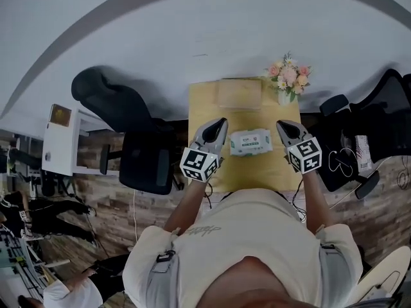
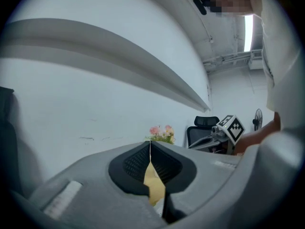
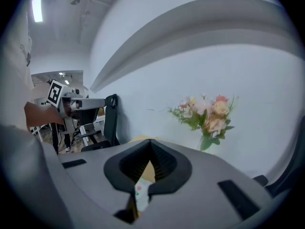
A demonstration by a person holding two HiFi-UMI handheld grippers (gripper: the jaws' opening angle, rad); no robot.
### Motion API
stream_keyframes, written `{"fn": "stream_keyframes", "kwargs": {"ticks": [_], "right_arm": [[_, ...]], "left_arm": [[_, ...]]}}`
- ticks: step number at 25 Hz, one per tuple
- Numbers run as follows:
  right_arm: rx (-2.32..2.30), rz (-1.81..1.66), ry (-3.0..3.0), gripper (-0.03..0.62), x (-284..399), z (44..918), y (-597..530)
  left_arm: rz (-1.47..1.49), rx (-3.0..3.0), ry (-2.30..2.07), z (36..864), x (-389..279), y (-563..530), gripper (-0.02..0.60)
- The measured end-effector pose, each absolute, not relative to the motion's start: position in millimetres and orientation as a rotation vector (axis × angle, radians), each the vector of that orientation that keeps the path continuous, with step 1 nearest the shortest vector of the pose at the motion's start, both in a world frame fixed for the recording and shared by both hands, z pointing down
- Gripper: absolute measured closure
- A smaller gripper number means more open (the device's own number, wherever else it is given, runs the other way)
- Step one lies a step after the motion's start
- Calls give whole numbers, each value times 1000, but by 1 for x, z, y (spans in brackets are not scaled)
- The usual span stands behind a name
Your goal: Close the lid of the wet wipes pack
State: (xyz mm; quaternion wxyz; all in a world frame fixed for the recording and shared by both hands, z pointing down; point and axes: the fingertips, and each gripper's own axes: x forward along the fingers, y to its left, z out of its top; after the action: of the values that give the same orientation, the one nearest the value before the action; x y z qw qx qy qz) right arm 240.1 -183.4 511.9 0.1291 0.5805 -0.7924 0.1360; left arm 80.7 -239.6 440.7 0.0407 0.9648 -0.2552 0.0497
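Holding left tongs and right tongs pinched fully together, tips meeting, gripping nothing, flanking the wet wipes pack lying midway between the table side edges.

Matt wooden table, plastic wipes pack

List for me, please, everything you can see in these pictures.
White-and-green wet wipes pack: one, white and green, mid-table between the grippers.
Yellow wooden table: one, yellow, before the person.
Tan flat box: one, tan, table's far edge.
Vase of pink flowers: one, pink, table's far right corner.
Black office chairs: at least two, black, either side of the table.
White cabinet: one, white, far left.
Left gripper: one, grey, jaws together, left of pack.
Right gripper: one, grey, jaws together, right of pack.
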Motion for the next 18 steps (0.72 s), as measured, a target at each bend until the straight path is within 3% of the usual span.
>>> {"fn": "stream_keyframes", "kwargs": {"ticks": [18], "right_arm": [[1829, 45, -2430, 592, 266, 368, -185]], "left_arm": [[15, 3197, -787, 335, 110, -253, 563]]}}
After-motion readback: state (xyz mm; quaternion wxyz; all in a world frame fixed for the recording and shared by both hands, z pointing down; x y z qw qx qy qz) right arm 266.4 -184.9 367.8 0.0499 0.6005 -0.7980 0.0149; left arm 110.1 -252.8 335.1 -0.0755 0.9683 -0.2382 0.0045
